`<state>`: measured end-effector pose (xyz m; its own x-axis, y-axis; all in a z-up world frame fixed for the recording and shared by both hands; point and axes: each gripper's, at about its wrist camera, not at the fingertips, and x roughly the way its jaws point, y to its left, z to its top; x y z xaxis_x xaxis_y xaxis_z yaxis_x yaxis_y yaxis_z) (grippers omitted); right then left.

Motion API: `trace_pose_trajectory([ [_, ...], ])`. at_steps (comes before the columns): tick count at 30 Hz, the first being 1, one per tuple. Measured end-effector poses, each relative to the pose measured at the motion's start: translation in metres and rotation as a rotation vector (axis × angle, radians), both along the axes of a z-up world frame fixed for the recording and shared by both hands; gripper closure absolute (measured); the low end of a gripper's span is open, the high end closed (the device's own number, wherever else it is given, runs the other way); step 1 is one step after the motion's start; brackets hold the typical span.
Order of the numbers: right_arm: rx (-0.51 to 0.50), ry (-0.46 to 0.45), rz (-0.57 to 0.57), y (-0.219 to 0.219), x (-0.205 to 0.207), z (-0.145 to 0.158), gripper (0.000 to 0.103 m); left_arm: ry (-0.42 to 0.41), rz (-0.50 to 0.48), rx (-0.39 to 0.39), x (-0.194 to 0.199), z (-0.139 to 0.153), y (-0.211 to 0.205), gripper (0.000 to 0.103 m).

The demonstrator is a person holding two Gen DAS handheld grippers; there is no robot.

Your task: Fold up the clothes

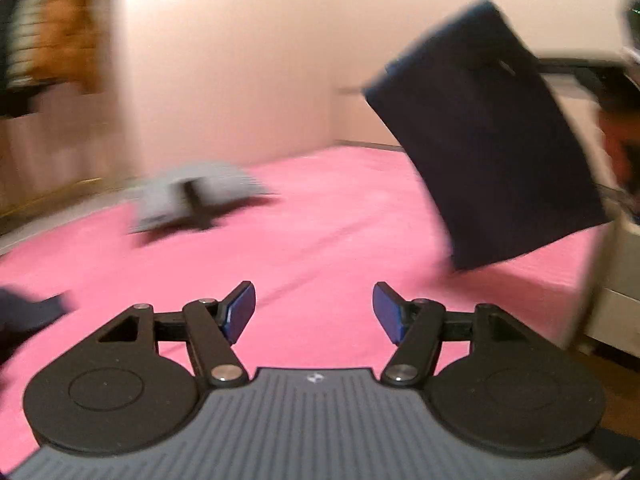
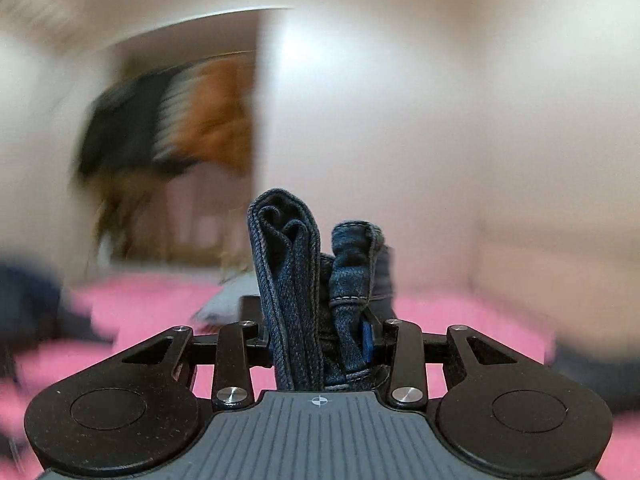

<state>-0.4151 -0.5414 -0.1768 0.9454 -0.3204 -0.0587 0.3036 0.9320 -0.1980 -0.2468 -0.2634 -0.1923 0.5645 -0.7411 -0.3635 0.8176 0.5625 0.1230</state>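
A: Where are the jeans (image 2: 304, 300) right now?

B: A thick bunch of folded denim is clamped between the right tongs (image 2: 320, 340), with the jaws closed tight around it. In the left wrist view the same jeans are seen as a dark folded panel, lifted clear above the pink bed (image 1: 320, 220). The left tongs (image 1: 314, 312) are spread wide, and nothing is held in them.

A: So what could go wrong?

B: The whole weight is carried by one grip, and both pictures are blurred as if by motion. If the garment is swung hard, layers could be pulled out of the pinch and the fold could be lost. That is a judgement, not something seen.

A: Anything on the bed to be worried about?

B: A grey garment (image 1: 196, 200) is lying further back on the bed, well apart from the jeans, and a dark cloth (image 1: 28, 316) is seen at the near left edge. If the jeans are dropped carelessly, they could be landed on one of those, and the pile could be muddled.

A: And the free tongs?

B: The hanging lower edge could be caught by them to steady it; otherwise it may be crumpled on landing.
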Motion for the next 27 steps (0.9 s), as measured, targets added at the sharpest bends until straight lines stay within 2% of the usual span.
trace_pose_trajectory([
  [2, -0.166, 0.085, 0.099, 0.063, 0.019, -0.040, 0.067, 0.015, 0.092, -0.007, 0.011, -0.004, 0.041, 0.039],
  [4, -0.282, 0.195, 0.217, 0.113, 0.042, -0.096, 0.067, 0.065, 0.160, 0.001, 0.020, -0.016, 0.073, 0.038],
  [6, -0.332, 0.359, 0.343, 0.148, 0.068, -0.153, 0.067, 0.115, 0.217, 0.015, 0.027, -0.029, 0.102, 0.038],
  [8, -0.390, 0.529, 0.443, 0.180, 0.075, -0.197, 0.067, 0.151, 0.231, 0.039, 0.027, -0.040, 0.119, 0.039],
  [10, -0.456, 0.552, 0.448, 0.194, 0.068, -0.215, 0.065, 0.168, 0.215, 0.059, 0.026, -0.048, 0.124, 0.039],
  [12, -0.432, 0.587, 0.455, 0.197, 0.058, -0.216, 0.063, 0.167, 0.177, 0.085, 0.024, -0.055, 0.121, 0.038],
  [14, -0.400, 0.616, 0.490, 0.207, 0.039, -0.208, 0.060, 0.153, 0.123, 0.114, 0.019, -0.060, 0.112, 0.038],
  [16, -0.361, 0.635, 0.532, 0.216, 0.019, -0.192, 0.058, 0.175, 0.070, 0.125, 0.021, -0.062, 0.097, 0.038],
  [17, -0.330, 0.640, 0.551, 0.215, 0.011, -0.182, 0.058, 0.214, 0.052, 0.103, 0.024, -0.063, 0.092, 0.038],
  [18, -0.299, 0.645, 0.570, 0.213, 0.002, -0.173, 0.050, 0.256, 0.036, 0.078, 0.027, -0.064, 0.087, 0.038],
  [19, -0.257, 0.632, 0.586, 0.208, -0.008, -0.164, 0.035, 0.298, 0.019, 0.052, 0.029, -0.065, 0.082, 0.037],
  [20, -0.219, 0.607, 0.584, 0.202, -0.017, -0.156, 0.030, 0.340, 0.003, 0.026, 0.032, -0.067, 0.078, 0.036],
  [23, -0.110, 0.540, 0.516, 0.177, -0.038, -0.133, 0.029, 0.491, -0.011, -0.044, 0.044, -0.072, 0.066, 0.033],
  [25, 0.023, 0.512, 0.413, 0.142, -0.044, -0.127, 0.029, 0.582, -0.012, -0.040, 0.052, -0.081, 0.057, 0.032],
  [27, 0.187, 0.482, 0.298, 0.102, -0.045, -0.125, 0.028, 0.668, -0.011, -0.004, 0.057, -0.096, 0.046, 0.032],
])
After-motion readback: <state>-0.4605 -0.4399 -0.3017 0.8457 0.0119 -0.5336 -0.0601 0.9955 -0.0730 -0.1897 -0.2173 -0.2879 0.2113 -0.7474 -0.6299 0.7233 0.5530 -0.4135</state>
